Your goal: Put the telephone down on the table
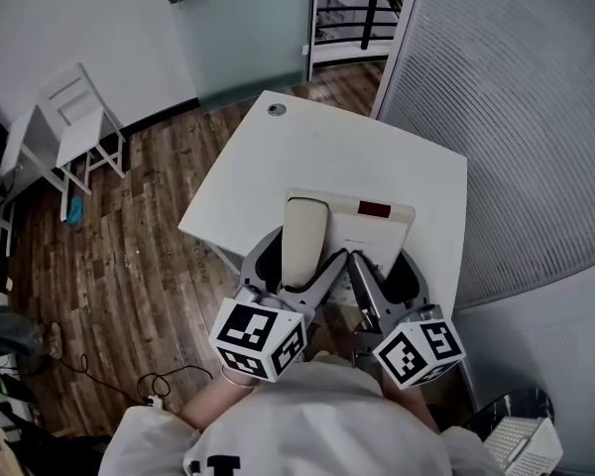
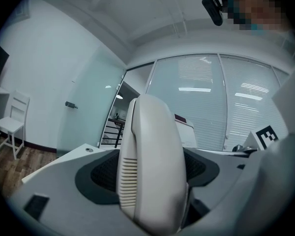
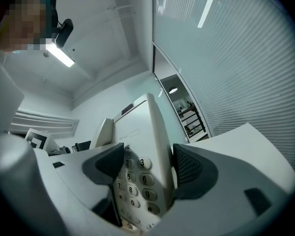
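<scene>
White desk on wood floor, blinds on our right. We hold the telephone at the desk's near edge. The left gripper clamps the handset, and the right gripper pinches its keypad side.

The telephone's near part is hidden behind the left gripper and right gripper. The keypad's nearest keys are too blurred to be read.

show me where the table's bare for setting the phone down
The table is bare beyond the telephone, out to the grommet at its far left corner and the edge by the blinds. The near edge is crowded: left gripper and right gripper clamp the telephone there.
</scene>
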The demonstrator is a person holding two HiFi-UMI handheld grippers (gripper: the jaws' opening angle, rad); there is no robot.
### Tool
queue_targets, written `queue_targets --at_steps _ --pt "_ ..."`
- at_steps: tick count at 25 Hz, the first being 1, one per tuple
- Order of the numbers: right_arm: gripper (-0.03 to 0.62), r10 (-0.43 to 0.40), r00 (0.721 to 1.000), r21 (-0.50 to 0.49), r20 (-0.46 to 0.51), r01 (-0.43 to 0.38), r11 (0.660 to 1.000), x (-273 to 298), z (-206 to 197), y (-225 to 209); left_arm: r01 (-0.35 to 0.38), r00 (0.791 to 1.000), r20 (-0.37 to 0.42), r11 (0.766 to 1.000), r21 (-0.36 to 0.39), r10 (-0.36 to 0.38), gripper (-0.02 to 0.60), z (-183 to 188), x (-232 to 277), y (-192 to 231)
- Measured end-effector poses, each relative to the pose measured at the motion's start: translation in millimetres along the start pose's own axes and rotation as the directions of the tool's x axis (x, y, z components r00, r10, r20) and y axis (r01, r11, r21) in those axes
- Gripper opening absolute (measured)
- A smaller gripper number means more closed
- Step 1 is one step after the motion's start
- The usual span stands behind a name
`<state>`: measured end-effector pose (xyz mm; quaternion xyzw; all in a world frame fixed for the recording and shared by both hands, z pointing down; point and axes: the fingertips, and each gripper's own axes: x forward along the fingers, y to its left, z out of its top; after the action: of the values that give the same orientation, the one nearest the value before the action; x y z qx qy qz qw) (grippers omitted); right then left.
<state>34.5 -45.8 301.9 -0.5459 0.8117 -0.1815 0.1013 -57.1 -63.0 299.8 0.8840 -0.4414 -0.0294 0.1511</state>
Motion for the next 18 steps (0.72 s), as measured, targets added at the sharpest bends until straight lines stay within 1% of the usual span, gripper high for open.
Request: queue_targets --at_steps 4,9,14,18 --pt "0.313 -0.030 1.000 0.009 0.003 0.030 1.000 0 -5 -2 0.024 0.999 -0.024 1.000 -0.003 -0.024 0.371 -4 3 3" --pt "0.313 -0.080 0.997 0.007 -0.014 0.080 0.997 2 -16 -14 0.056 0.997 -0.060 0.998 -0.036 -0.058 0.371 -20 14 6" --pt "0.313 -0.076 0.997 0.022 -0.020 0.076 0.997 13 -25 -29 0.047 0.996 -0.069 0.998 -0.031 -0.049 0.371 -31 29 14" --pt "0.313 -0.058 0.998 0.028 -0.029 0.059 0.998 52 -6 -46 0.027 0.997 -0.065 0.999 -0.028 -0.028 0.371 -12 65 32"
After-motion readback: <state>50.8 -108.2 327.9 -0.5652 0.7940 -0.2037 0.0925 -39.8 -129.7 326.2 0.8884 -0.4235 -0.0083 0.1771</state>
